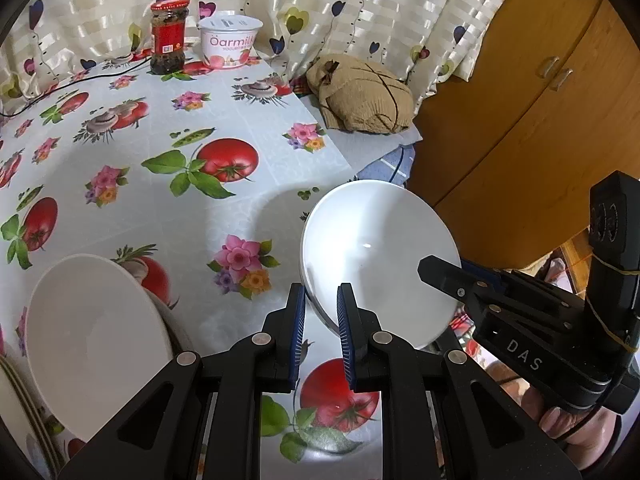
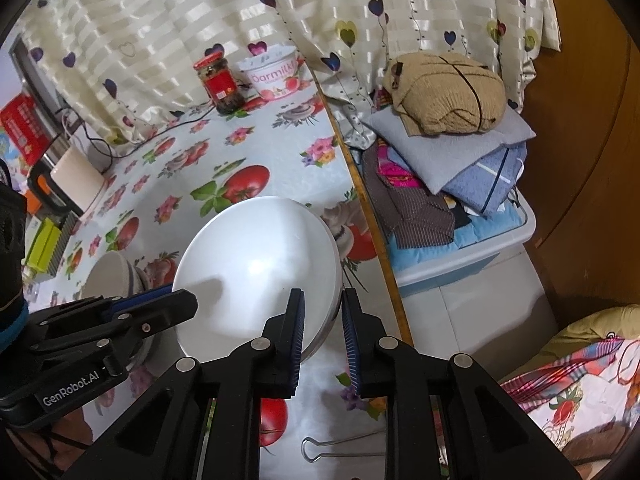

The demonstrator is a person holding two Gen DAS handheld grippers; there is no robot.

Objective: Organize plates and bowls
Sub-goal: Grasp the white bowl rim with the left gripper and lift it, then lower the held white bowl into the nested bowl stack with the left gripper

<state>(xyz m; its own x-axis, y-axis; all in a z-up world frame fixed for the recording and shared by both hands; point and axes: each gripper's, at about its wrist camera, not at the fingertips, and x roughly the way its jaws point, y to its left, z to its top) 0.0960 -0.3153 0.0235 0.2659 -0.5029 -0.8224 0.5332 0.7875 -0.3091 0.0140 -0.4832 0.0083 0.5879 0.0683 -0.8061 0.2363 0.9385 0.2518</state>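
Note:
A white bowl [image 1: 380,256] is held tilted above the tablecloth's right edge; it also shows in the right wrist view [image 2: 260,272]. My left gripper [image 1: 321,300] is closed on its near rim. My right gripper [image 2: 322,304] is closed on the opposite rim and appears in the left wrist view [image 1: 448,276]. A second white bowl [image 1: 96,340] sits at the lower left on a stack of plates [image 1: 24,408]; it also shows small in the right wrist view [image 2: 112,276].
A red-lidded jar [image 1: 169,36] and a yogurt tub [image 1: 231,42] stand at the table's back. Folded clothes [image 2: 444,92] lie on a bin right of the table. A wooden cabinet [image 1: 540,92] stands at right. A binder clip [image 2: 320,448] lies near the front edge.

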